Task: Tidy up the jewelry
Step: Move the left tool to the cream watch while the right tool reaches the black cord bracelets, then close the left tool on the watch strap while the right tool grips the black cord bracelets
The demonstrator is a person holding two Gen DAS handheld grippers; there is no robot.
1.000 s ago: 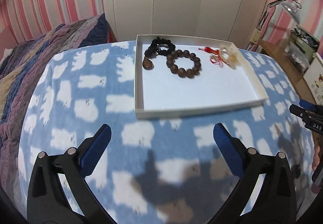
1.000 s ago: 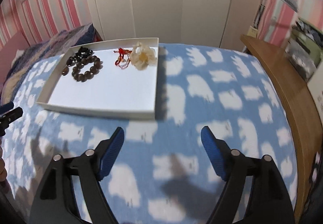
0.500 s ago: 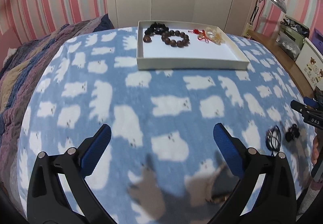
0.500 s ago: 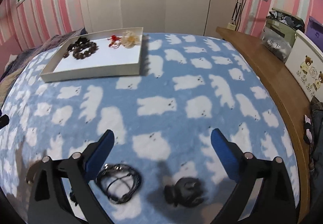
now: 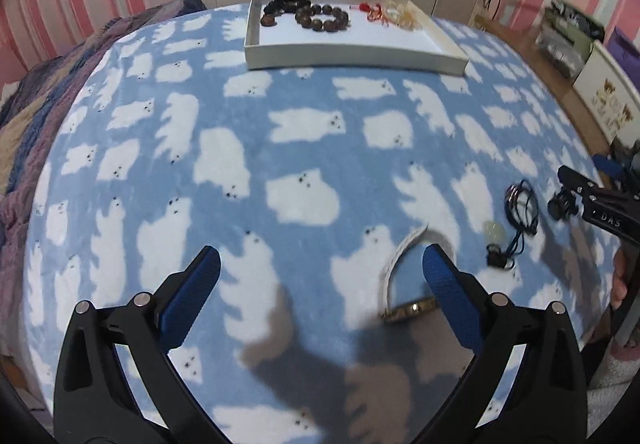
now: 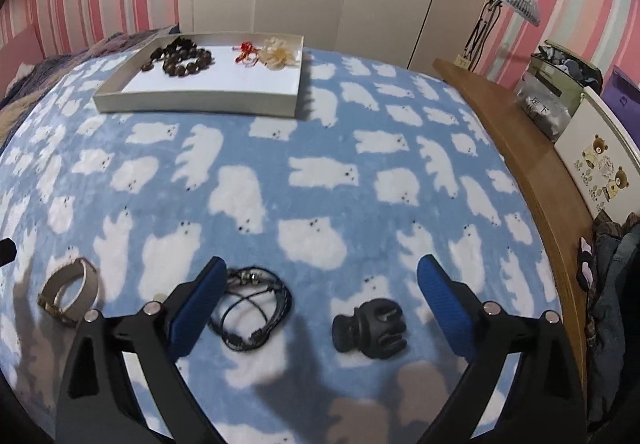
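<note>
left wrist view: the left tongs stand apart and empty over the bed, a watch just inside the right finger, well short of the white tray.

right wrist view: the right tongs, just opened wide, hold nothing; the black cord bracelet and black hair claw lie between them, well short of that tray.

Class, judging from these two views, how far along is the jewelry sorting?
Done: the bead bracelet and the red and cream ornament lie in the white tray. In hand: nothing; the left gripper and right gripper are both open. Left on the blanket: watch, black cords, black clip.
</note>
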